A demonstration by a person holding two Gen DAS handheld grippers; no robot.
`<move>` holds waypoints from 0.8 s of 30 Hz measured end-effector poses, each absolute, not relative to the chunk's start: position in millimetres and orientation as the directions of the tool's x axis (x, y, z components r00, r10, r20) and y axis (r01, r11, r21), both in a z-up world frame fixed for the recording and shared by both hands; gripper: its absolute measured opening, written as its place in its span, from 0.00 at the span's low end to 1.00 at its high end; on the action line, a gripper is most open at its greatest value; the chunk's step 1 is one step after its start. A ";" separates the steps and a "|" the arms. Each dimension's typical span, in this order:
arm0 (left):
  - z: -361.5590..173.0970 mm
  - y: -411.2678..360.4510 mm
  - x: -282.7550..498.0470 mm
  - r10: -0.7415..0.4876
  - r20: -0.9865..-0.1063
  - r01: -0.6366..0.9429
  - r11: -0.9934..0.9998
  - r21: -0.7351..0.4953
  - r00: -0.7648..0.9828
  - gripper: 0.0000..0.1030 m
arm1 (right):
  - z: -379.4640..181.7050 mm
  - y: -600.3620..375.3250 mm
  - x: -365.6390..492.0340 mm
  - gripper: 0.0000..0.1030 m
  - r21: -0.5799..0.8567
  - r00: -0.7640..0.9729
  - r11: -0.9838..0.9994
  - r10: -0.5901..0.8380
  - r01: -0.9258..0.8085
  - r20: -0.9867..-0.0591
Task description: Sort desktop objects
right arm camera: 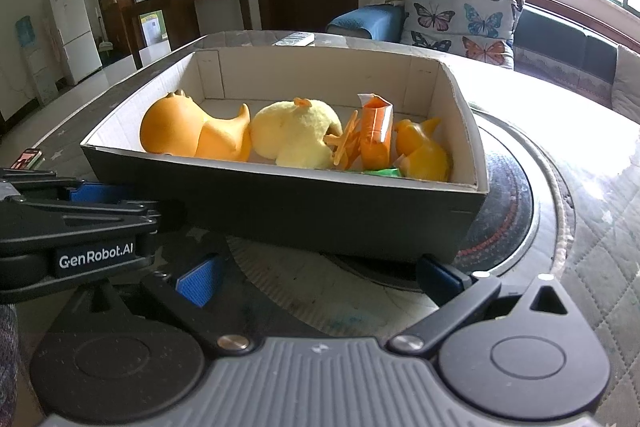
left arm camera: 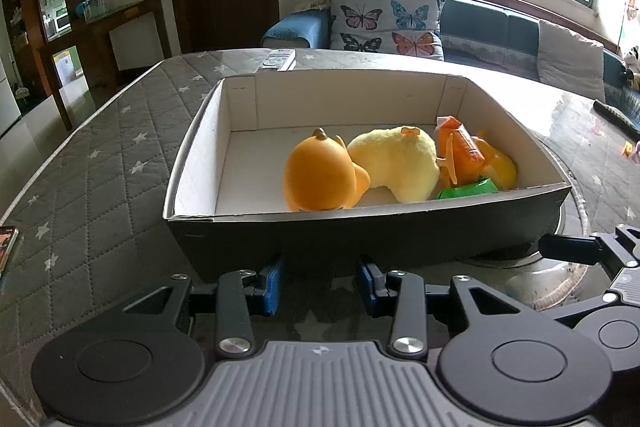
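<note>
A low box (left arm camera: 360, 239) (right arm camera: 300, 207), black outside and white inside, stands right in front of both grippers. In it lie an orange rubber duck (left arm camera: 320, 175) (right arm camera: 180, 131), a yellow plush chick (left arm camera: 396, 163) (right arm camera: 296, 135), an orange carton (left arm camera: 460, 143) (right arm camera: 376, 131), a yellow duck (left arm camera: 500, 163) (right arm camera: 424, 151) and a green packet (left arm camera: 468, 189) (right arm camera: 382, 171). My left gripper (left arm camera: 320, 283) is open just short of the box's near wall, nothing between its blue pads. My right gripper (right arm camera: 318, 277) is open wide beside it, also empty, near the box's right corner.
The box rests partly on a round dark disc (right arm camera: 512, 211) set in the table with its grey quilted star cover (left arm camera: 100, 167). A white remote (left arm camera: 278, 59) lies behind the box. A phone (right arm camera: 30, 158) sits at the left edge. A sofa with a butterfly cushion (left arm camera: 388, 15) stands beyond.
</note>
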State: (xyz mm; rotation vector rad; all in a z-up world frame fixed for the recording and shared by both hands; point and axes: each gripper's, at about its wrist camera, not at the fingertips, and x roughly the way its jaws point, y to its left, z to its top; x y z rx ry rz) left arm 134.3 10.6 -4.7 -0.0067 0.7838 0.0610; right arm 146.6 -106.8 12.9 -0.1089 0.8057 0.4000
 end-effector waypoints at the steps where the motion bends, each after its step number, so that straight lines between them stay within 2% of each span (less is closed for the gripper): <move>1: -4.8 10.5 134.7 0.052 -0.707 -0.058 0.998 0.016 0.705 0.40 | 12.7 -106.6 147.3 1.00 0.056 0.622 0.920 0.306 -0.388 -0.721; 24: -8.2 8.2 139.9 0.060 -0.732 -0.071 0.997 0.015 0.679 0.39 | 10.5 -104.2 151.8 1.00 0.053 0.612 0.922 0.296 -0.383 -0.733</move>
